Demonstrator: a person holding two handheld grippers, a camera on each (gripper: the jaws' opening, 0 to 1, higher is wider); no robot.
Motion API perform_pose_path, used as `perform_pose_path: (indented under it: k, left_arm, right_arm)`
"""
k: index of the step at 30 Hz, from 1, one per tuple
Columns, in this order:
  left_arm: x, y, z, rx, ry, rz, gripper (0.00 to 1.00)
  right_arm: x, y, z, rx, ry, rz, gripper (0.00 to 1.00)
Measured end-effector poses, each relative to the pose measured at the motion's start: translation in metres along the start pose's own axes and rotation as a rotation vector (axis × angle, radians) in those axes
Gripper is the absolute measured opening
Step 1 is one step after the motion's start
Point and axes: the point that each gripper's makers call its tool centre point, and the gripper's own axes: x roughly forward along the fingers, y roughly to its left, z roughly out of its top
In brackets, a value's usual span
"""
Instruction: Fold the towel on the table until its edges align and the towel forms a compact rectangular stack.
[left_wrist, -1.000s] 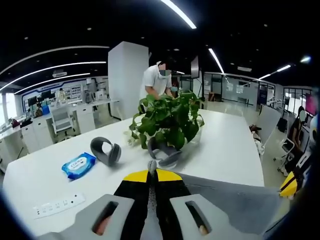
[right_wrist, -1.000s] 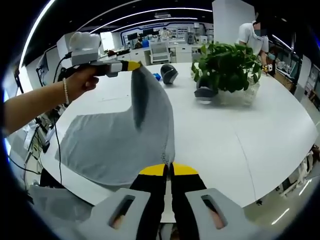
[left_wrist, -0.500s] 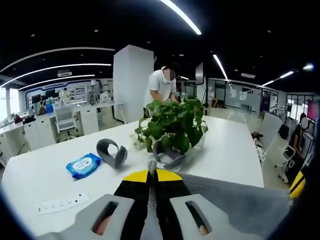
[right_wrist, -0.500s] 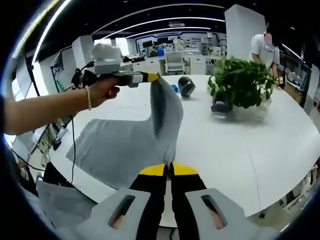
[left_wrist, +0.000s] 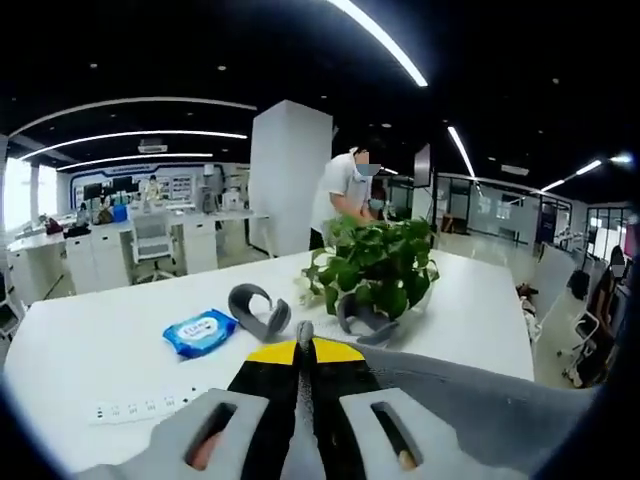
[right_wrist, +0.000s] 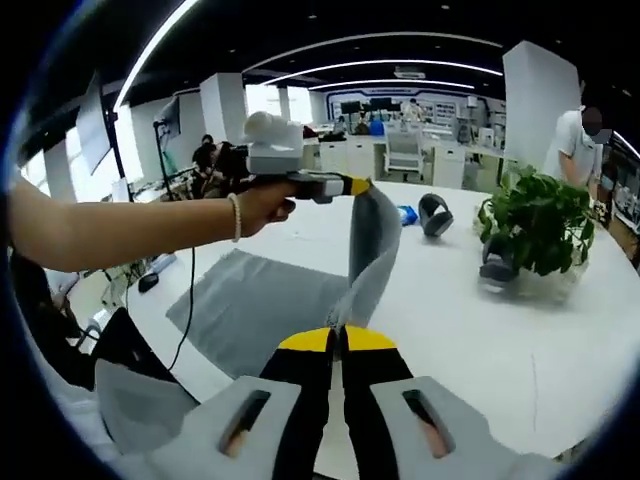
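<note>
Grey cloth towel (right_wrist: 270, 305): near edge cut off behind right gripper (right_wrist: 338, 335) body; lifted corners hidden betw. pinched tips. Left gripper (right_wrist: 362, 186), tips closed on one corner, w/ right gripper clamped on the adjacent corner. Raised edge forms a narrow band running tip to tip; remainder lies flat on white table (right_wrist: 470, 330), left of right tips.

In left gripper view, towel (left_wrist: 460, 400) extends right from left gripper (left_wrist: 304, 342) tips.

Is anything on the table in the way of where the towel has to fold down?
Nothing visible is. Both grippers pinch the towel, and the plant and wipes pack sit further off on the table.
</note>
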Motion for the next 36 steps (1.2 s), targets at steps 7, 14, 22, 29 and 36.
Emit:
perform_pose_path:
  k: [7, 14, 22, 29, 36]
  left_arm:
    - [-0.013, 0.021, 0.007, -0.008, -0.021, 0.032, 0.03]
    - [-0.027, 0.038, 0.014, 0.002, -0.034, 0.052, 0.03]
    - [-0.045, 0.067, 0.012, 0.007, -0.034, 0.096, 0.03]
    - [-0.061, 0.097, 0.007, -0.025, -0.037, 0.14, 0.03]
    - [-0.075, 0.118, 0.005, -0.034, -0.046, 0.154, 0.03]
  right_arm:
    - [0.006, 0.029, 0.021, -0.055, -0.027, 0.076, 0.0]
    - [0.015, 0.056, 0.036, -0.066, -0.054, 0.17, 0.0]
    - [0.028, 0.092, 0.042, -0.132, -0.051, 0.268, 0.0]
    - [0.043, 0.129, 0.046, -0.224, -0.057, 0.358, 0.0]
    - [0.06, 0.163, 0.041, -0.281, -0.04, 0.431, 0.0]
